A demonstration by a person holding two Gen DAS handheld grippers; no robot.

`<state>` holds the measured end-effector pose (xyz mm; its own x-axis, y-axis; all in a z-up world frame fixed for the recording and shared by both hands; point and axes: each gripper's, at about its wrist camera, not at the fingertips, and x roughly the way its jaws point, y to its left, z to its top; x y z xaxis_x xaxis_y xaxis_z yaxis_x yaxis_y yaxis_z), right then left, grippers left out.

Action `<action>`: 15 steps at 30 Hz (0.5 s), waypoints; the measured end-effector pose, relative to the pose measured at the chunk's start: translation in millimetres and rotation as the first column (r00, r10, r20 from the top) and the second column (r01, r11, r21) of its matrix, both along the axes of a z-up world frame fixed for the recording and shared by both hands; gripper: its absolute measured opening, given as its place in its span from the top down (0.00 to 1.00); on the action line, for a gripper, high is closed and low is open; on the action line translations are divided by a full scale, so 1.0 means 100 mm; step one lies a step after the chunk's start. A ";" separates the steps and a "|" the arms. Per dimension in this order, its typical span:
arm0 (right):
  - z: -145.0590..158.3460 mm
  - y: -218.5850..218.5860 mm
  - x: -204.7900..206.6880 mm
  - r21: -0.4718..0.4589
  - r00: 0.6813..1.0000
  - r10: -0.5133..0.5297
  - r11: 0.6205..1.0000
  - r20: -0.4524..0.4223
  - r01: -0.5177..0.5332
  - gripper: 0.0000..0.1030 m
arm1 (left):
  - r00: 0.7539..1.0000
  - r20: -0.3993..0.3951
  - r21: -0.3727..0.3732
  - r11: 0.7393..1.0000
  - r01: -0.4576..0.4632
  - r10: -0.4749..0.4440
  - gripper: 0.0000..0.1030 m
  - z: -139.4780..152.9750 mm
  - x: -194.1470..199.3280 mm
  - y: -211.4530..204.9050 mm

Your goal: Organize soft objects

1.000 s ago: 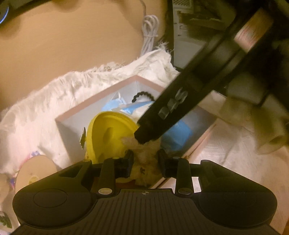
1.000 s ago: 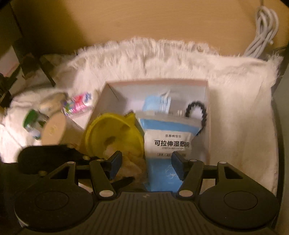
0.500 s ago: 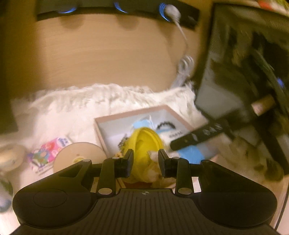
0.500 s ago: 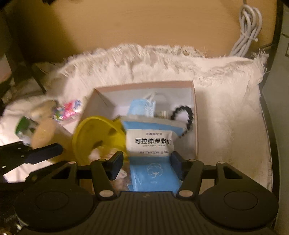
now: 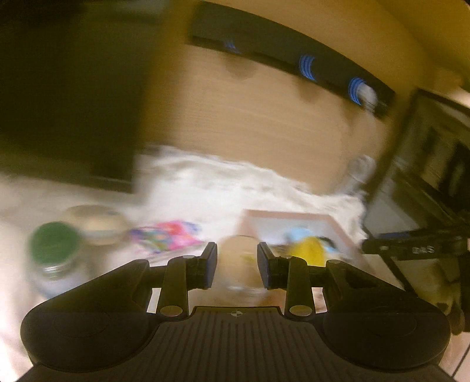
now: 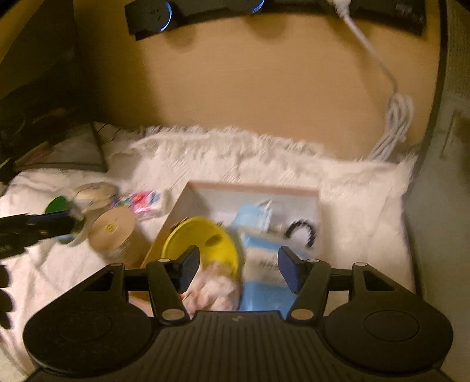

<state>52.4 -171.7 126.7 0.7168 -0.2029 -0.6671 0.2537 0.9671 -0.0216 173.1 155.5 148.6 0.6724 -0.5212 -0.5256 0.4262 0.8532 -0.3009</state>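
Left hand-held gripper (image 5: 237, 264): fingers parted with nothing between the pads; its view is heavily blurred. It hangs above a tan roll (image 5: 239, 266) that stands just left of the box (image 5: 296, 216).

Right hand-held gripper (image 6: 238, 269): fingers spread wide, holding nothing, poised over the near end of the box (image 6: 252, 185).

Box: shallow, pale, pink-rimmed, resting on a white fluffy blanket (image 6: 223, 155). Contents:
- yellow round dish (image 6: 202, 244), tilted against the left wall;
- pale fluffy wad (image 6: 213, 289), at the near edge, below the dish;
- blue packet (image 6: 264, 282) with printed label, right of the dish;
- smaller light-blue pack (image 6: 255, 216), toward the far wall;
- black beaded band (image 6: 302, 233), near the right wall.

On the blanket, left of the box:
- tan roll (image 6: 113, 232), just beside the box;
- bright multicoloured packet (image 6: 141, 201), behind the roll;
- round cream tin (image 6: 94, 191), further left;
- jar with green lid (image 6: 57, 204), beside the tin, partly hidden by the left tool's dark finger.

Backdrop: brown board wall; black power strip (image 6: 264, 6) with blue-ringed sockets along the top; white cable (image 6: 393, 123) hanging from it in a coil at the right.
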 end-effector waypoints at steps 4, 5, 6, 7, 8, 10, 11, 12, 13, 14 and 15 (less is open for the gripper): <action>0.07 0.04 0.03 -0.102 0.997 -0.033 0.994 0.067 0.039 0.39 | 0.991 -0.020 -0.002 0.991 -0.134 0.134 0.68 -0.04 0.07 0.39; 0.10 0.07 0.04 -0.117 0.997 -0.029 0.992 0.077 0.038 0.39 | 0.987 -0.026 0.000 0.987 -0.159 0.159 0.68 -0.06 0.10 0.46; 0.13 0.09 0.06 -0.124 0.997 -0.013 0.992 0.077 0.023 0.39 | 0.982 -0.034 0.002 0.982 -0.187 0.187 0.68 -0.08 0.11 0.54; 0.16 0.12 0.09 -0.118 0.997 0.008 0.993 0.071 0.001 0.39 | 0.978 -0.040 0.002 0.978 -0.207 0.207 0.68 -0.10 0.11 0.61; 0.20 0.15 0.13 -0.102 0.997 0.033 0.994 0.065 -0.026 0.39 | 0.974 -0.045 0.002 0.975 -0.223 0.222 0.68 -0.12 0.12 0.67; 0.26 0.21 0.18 -0.073 0.996 0.069 0.995 0.059 -0.065 0.39 | 0.968 -0.051 0.009 0.969 -0.246 0.246 0.68 -0.16 0.13 0.77; 0.29 0.24 0.22 -0.056 0.995 0.087 0.995 0.054 -0.084 0.39 | 0.965 -0.054 0.011 0.967 -0.255 0.255 0.68 -0.18 0.12 0.82; 0.31 0.27 0.25 -0.044 0.994 0.099 0.994 0.052 -0.097 0.39 | 0.963 -0.058 0.013 0.965 -0.261 0.261 0.68 -0.20 0.12 0.86; 0.33 0.30 0.27 -0.030 0.993 0.110 0.994 0.053 -0.108 0.39 | 0.963 -0.062 0.014 0.965 -0.262 0.262 0.68 -0.22 0.13 0.87; 0.35 0.33 0.30 -0.014 0.991 0.121 0.993 0.054 -0.120 0.39 | 0.963 -0.065 0.017 0.965 -0.260 0.260 0.68 -0.23 0.14 0.89; 0.36 0.35 0.33 0.007 0.990 0.133 0.991 0.053 -0.133 0.39 | 0.964 -0.065 0.022 0.966 -0.257 0.257 0.68 -0.24 0.14 0.90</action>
<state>85.6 -137.0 163.0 0.7707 -0.0968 -0.6298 0.1231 0.9924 -0.0018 187.3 245.2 125.0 0.7462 -0.3280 -0.5793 0.1715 0.9356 -0.3088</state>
